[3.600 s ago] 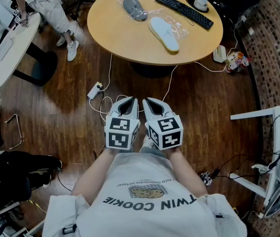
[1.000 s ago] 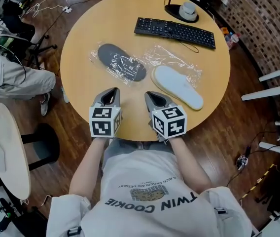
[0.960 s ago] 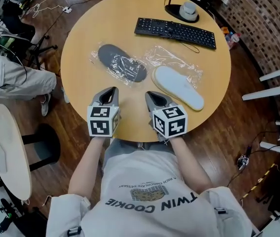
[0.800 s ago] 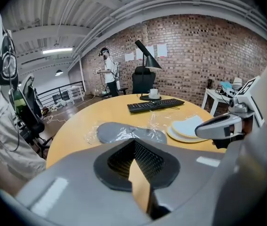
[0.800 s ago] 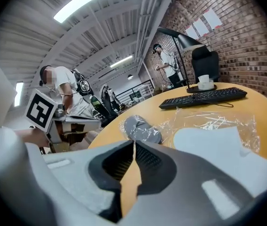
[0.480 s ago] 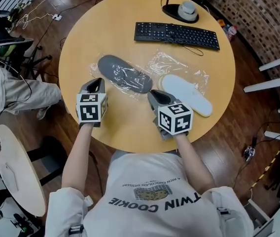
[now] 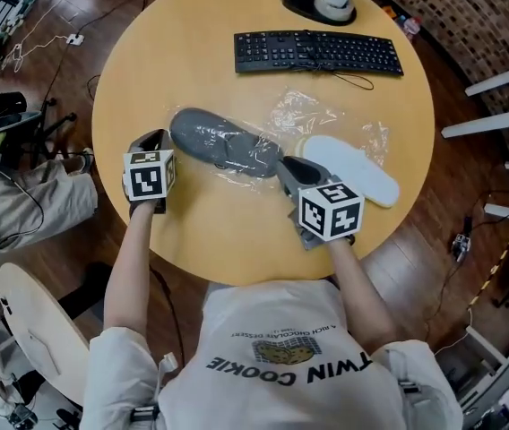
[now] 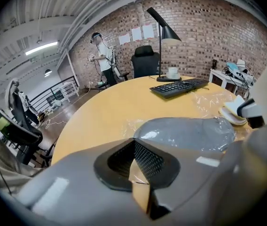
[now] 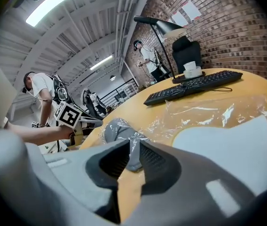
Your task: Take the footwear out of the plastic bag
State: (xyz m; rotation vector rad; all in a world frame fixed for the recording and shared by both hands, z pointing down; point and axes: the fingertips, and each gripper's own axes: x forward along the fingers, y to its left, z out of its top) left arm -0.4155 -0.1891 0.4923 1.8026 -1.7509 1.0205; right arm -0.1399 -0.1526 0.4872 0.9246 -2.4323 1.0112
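Note:
A grey slipper lies in a clear plastic bag on the round wooden table. To its right a white slipper lies in a second clear bag. My left gripper hovers just off the grey slipper's left end with its tips together and nothing in them. My right gripper sits at the grey slipper's right end, beside the white one. Its jaws have just been opening, and a narrow gap shows. In the right gripper view the grey slipper and crinkled plastic show through that gap; the pads press on nothing.
A black keyboard and a lamp base stand at the table's far side. A white chair is at the right. At the left sits a person, with a second pale round table nearby.
Both grippers have come forward over the table. The left one has swung out left to the grey slipper's end. The right one has reached its other end and its jaws have parted slightly.

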